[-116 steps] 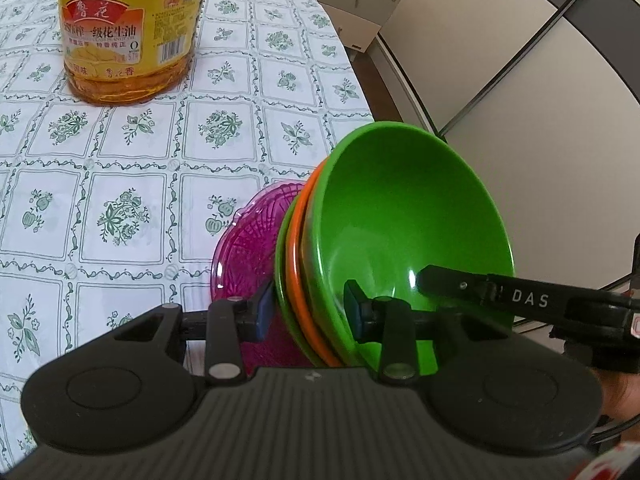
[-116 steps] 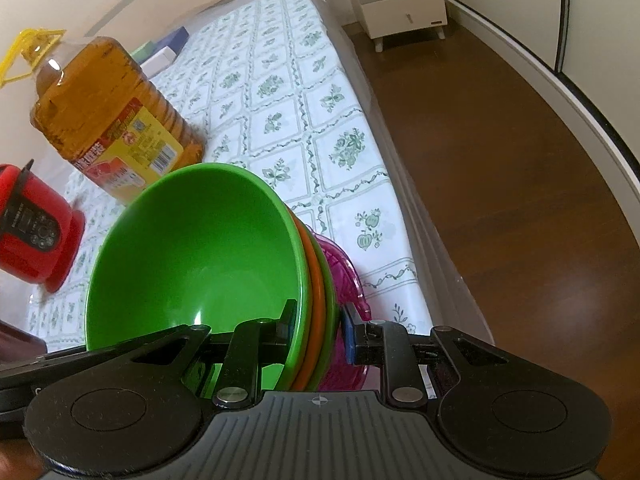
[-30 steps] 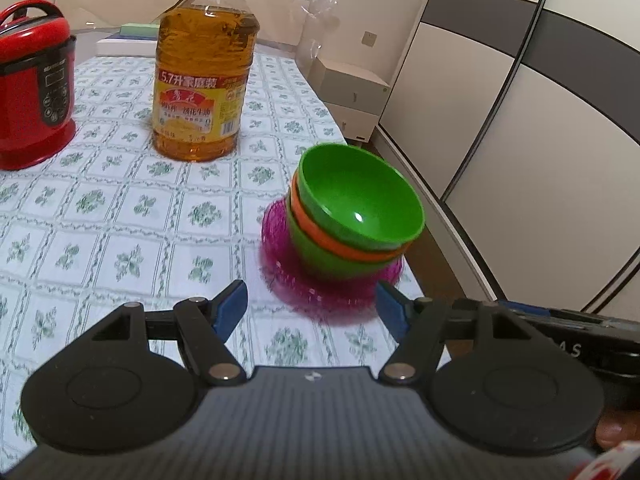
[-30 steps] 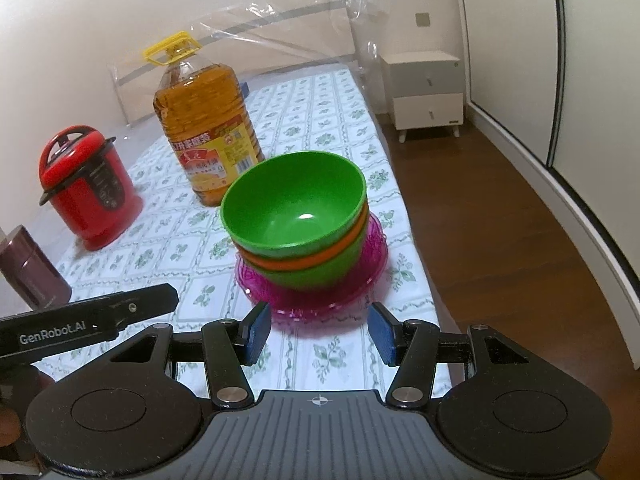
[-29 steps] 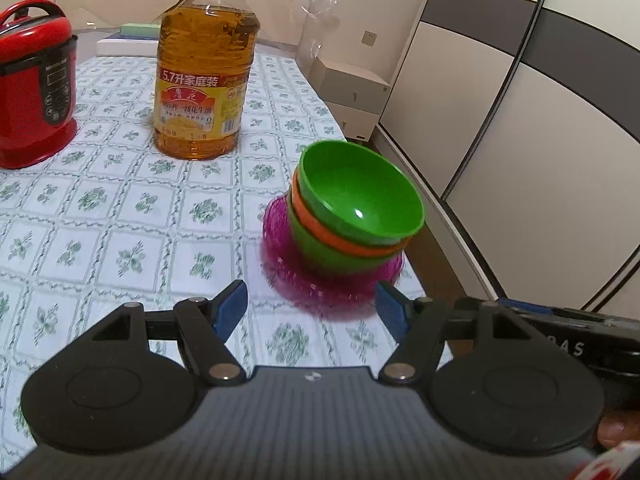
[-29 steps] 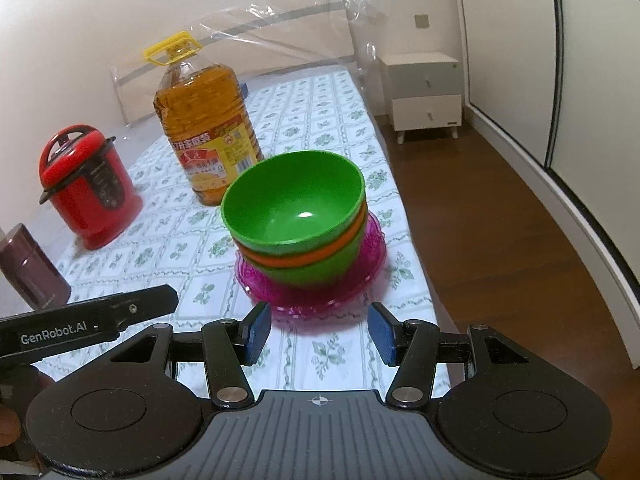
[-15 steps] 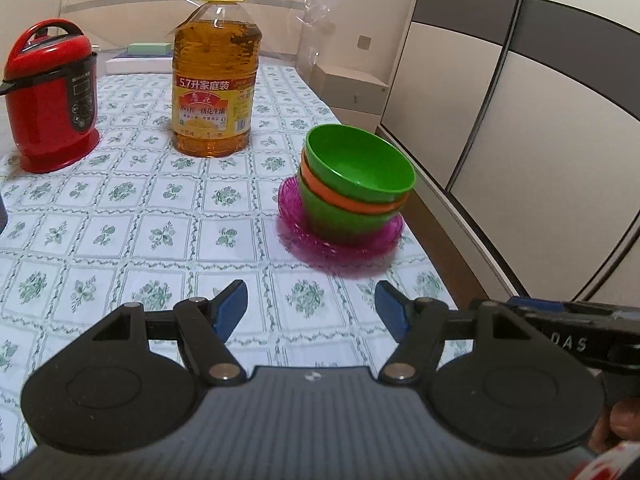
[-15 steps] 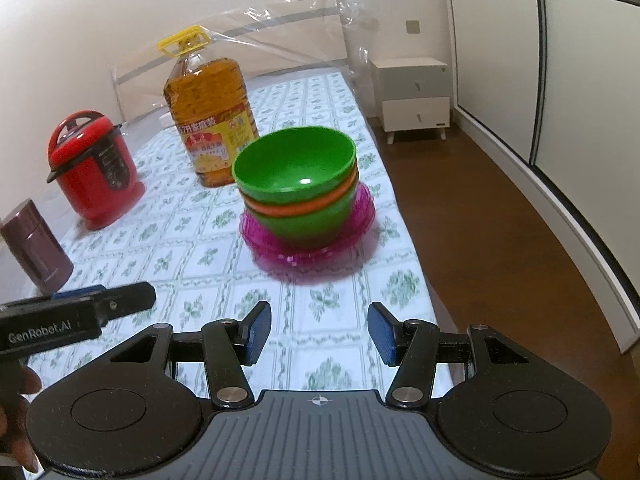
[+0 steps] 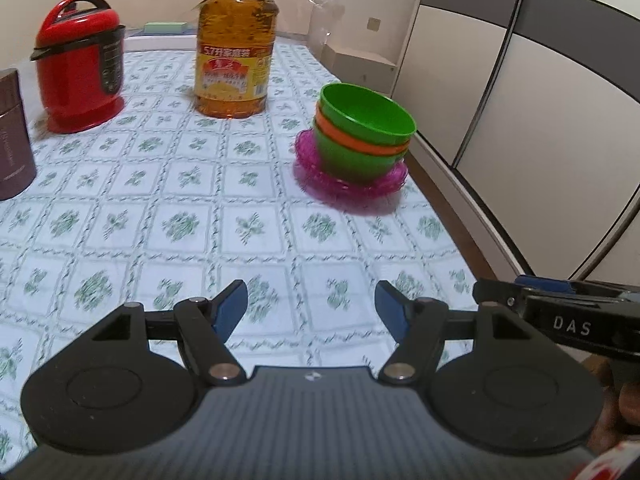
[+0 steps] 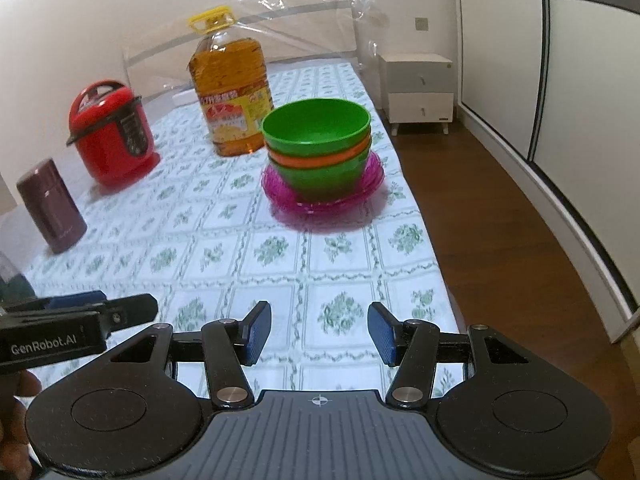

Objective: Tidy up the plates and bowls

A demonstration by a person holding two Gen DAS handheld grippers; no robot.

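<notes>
A stack of bowls, green (image 9: 366, 114) on orange (image 9: 360, 142) on green, stands upright on a magenta plate (image 9: 348, 186) near the table's right edge. It also shows in the right wrist view, the top green bowl (image 10: 316, 126) over the magenta plate (image 10: 324, 200). My left gripper (image 9: 310, 312) is open and empty, well short of the stack. My right gripper (image 10: 318, 332) is open and empty, also back from the stack over the tablecloth.
A large oil bottle (image 9: 234, 46) stands behind the stack. A red rice cooker (image 9: 80, 64) and a dark maroon canister (image 10: 52, 210) stand to the left. The table's right edge (image 10: 432, 248) drops to a wooden floor, with a white nightstand (image 10: 418, 84) and wardrobe doors beyond.
Both grippers let go of the bowl stack and plate, which now rest flat on the table. Both have drawn back from the stack, so it looks smaller and farther away.
</notes>
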